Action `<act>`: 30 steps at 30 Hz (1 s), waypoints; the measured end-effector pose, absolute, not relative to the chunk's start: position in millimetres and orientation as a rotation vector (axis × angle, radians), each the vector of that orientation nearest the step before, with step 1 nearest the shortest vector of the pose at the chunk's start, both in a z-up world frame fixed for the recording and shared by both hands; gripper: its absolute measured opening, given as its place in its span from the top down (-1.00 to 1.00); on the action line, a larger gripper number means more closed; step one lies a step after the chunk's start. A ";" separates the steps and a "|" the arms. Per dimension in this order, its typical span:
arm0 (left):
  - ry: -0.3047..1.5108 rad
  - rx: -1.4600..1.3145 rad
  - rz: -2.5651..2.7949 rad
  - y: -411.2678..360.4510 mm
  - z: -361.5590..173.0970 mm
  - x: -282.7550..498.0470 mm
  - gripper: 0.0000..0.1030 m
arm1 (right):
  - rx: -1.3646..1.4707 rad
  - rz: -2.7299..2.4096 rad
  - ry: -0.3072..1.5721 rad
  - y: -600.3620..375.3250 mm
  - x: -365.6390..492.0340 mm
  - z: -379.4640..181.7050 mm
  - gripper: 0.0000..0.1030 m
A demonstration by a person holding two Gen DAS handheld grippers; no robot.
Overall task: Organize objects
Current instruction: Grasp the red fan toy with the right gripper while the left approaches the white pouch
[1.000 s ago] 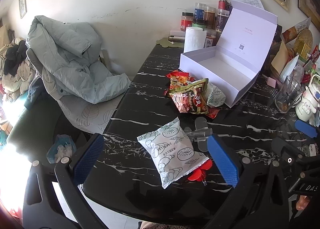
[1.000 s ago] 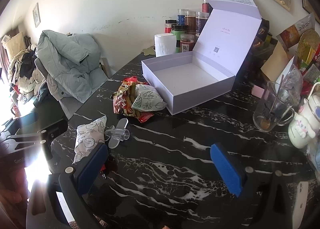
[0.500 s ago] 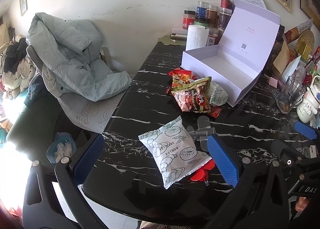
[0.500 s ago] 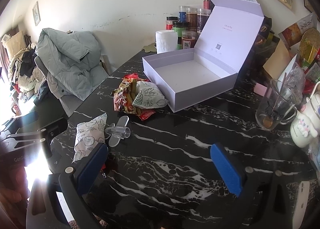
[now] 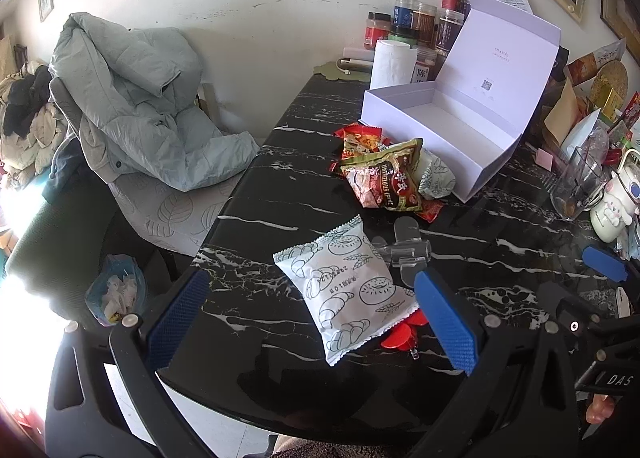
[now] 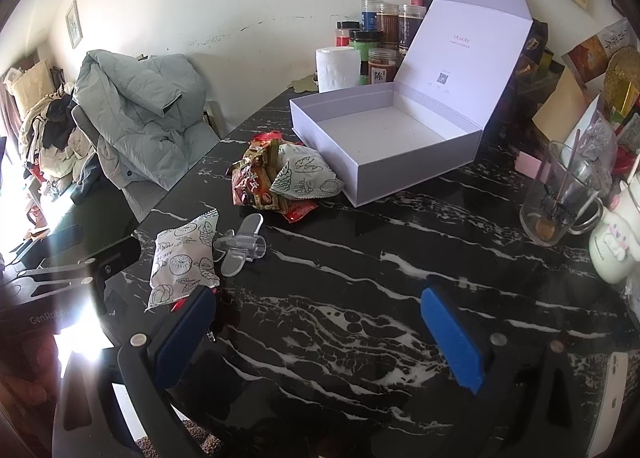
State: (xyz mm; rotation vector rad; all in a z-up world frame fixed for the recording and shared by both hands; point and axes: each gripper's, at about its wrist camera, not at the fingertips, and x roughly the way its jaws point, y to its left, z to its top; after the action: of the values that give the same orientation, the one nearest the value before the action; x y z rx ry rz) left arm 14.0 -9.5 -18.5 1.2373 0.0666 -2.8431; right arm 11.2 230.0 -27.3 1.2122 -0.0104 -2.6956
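A white snack packet [image 5: 344, 286] [image 6: 186, 256] printed with pastries lies near the front of the black marble table [image 5: 280, 194] [image 6: 360, 298], over a red clip [image 5: 402, 334]. A clear plastic clip [image 5: 404, 248] [image 6: 242, 246] lies beside it. A pile of red and green snack bags [image 5: 384, 178] [image 6: 276, 182] rests against an open, empty white box [image 5: 452, 130] [image 6: 384, 138]. My left gripper [image 5: 312, 318] is open, its blue pads on either side of the white packet, just short of it. My right gripper [image 6: 320, 330] is open over bare table.
Jars [image 6: 380, 38] and a paper roll [image 6: 336, 64] stand behind the box. A glass mug [image 6: 560, 198] and a white ceramic figure [image 6: 612, 250] sit at the right. A chair with a grey-green jacket [image 5: 136, 110] stands left of the table.
Both grippers have edged slightly forward toward the table's objects; the white packet sits a little nearer the left gripper's pads. Nothing on the table moved.
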 end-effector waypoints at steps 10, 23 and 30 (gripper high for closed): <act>0.124 1.350 -2.830 -12.1 -53.2 11.9 -1.00 | 1.267 -2.614 -0.016 226.5 15.7 -56.3 -1.00; 0.057 1.371 -2.863 -19.4 -52.0 -7.6 -1.00 | 1.187 -2.425 -0.017 202.4 8.8 -78.2 -1.00; 0.020 1.391 -2.870 -31.5 -55.9 -11.7 -1.00 | 1.146 -2.310 0.047 171.6 -5.9 -89.9 -0.68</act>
State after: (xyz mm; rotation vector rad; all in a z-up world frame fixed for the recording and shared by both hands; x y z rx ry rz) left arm -11.7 -31.5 -55.9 1.3910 0.0199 -2.8698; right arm -5.9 171.6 -89.9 1.1464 0.0470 -2.3096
